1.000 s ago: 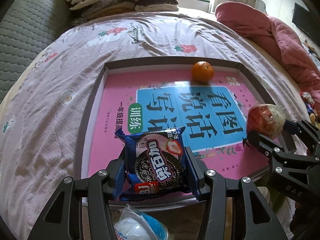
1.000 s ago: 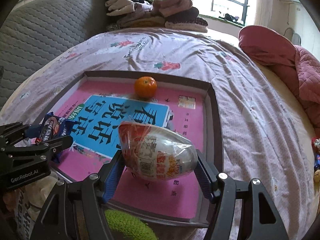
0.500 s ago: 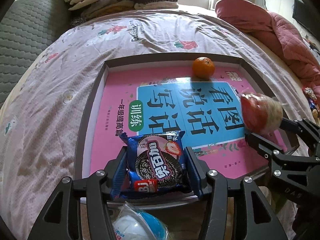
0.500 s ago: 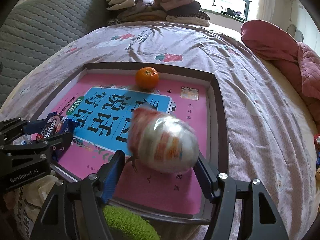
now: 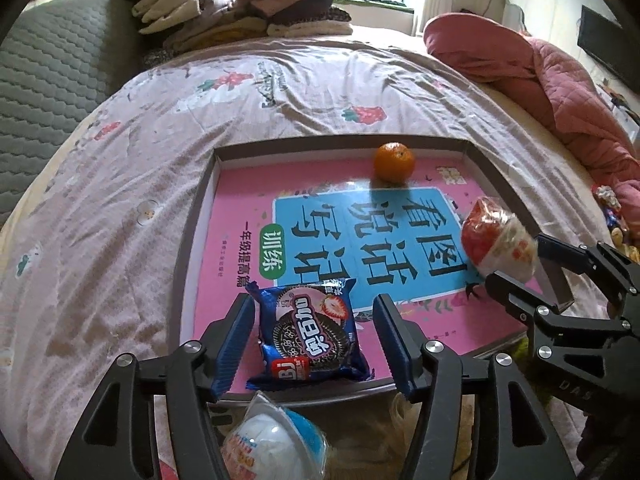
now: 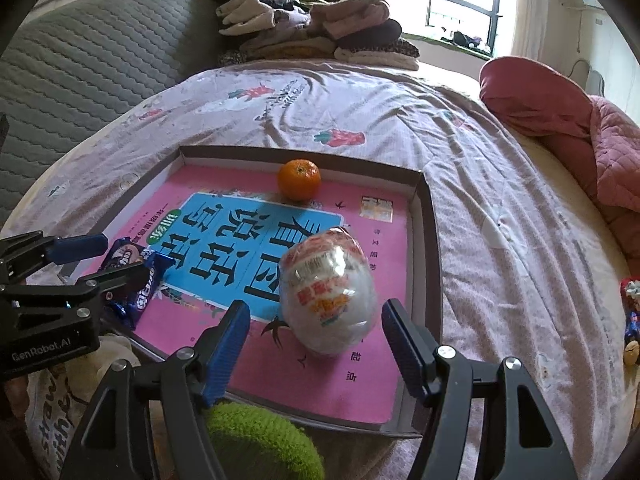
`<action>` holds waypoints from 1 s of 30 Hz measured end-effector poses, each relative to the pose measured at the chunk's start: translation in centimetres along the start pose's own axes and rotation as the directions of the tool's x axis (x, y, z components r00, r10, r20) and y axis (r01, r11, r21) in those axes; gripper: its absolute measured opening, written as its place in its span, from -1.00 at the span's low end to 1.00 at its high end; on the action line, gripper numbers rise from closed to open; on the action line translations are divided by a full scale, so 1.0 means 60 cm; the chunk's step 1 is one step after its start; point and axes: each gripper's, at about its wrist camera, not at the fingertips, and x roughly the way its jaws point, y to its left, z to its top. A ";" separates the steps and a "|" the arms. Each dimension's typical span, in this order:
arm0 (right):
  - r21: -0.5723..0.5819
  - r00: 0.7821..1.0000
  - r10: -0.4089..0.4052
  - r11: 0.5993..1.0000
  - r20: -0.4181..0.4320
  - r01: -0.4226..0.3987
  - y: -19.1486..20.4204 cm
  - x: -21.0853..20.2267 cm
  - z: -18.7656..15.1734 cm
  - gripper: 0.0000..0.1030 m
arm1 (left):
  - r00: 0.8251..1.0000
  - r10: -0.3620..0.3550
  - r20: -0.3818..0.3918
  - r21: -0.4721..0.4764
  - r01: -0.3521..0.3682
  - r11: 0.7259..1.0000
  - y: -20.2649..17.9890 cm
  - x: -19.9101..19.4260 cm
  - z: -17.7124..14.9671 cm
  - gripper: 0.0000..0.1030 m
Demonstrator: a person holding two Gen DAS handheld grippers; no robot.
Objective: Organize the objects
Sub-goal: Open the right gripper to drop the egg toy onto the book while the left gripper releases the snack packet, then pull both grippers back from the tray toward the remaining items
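Observation:
A blue cookie packet [image 5: 310, 332] lies on the near edge of the pink book inside the shallow grey tray [image 5: 188, 248]. My left gripper [image 5: 314, 304] straddles it; its jaws are opening and both pads stand clear of the wrapper. An egg-shaped wrapped snack [image 6: 328, 292] stands on the book near the tray's right wall [image 6: 434, 264], between the fingers of my right gripper [image 6: 316, 308], which is open with a small gap on each side. An orange [image 6: 299, 179] rests at the tray's far edge. The left gripper [image 6: 124, 258] and the packet [image 6: 148, 280] show at the left of the right wrist view.
The tray sits on a bed with a floral sheet. Folded clothes [image 5: 240, 8] are piled at the head and a pink quilt [image 5: 560, 80] lies to the right. A blue and white packaged item [image 5: 276, 440] and a green fuzzy object [image 6: 260, 440] lie just below the tray's near edge.
The left jaws have widened and the cookie packet now lies free on the tray. The egg snack has left the right gripper's pads, tumbled and come to stand on the book.

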 end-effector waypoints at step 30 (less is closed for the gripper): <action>-0.026 0.990 0.033 0.999 0.140 -0.030 0.014 -0.086 0.007 0.32 | 0.989 0.025 0.146 -0.049 -0.018 0.999 0.035 -0.118 0.003 0.25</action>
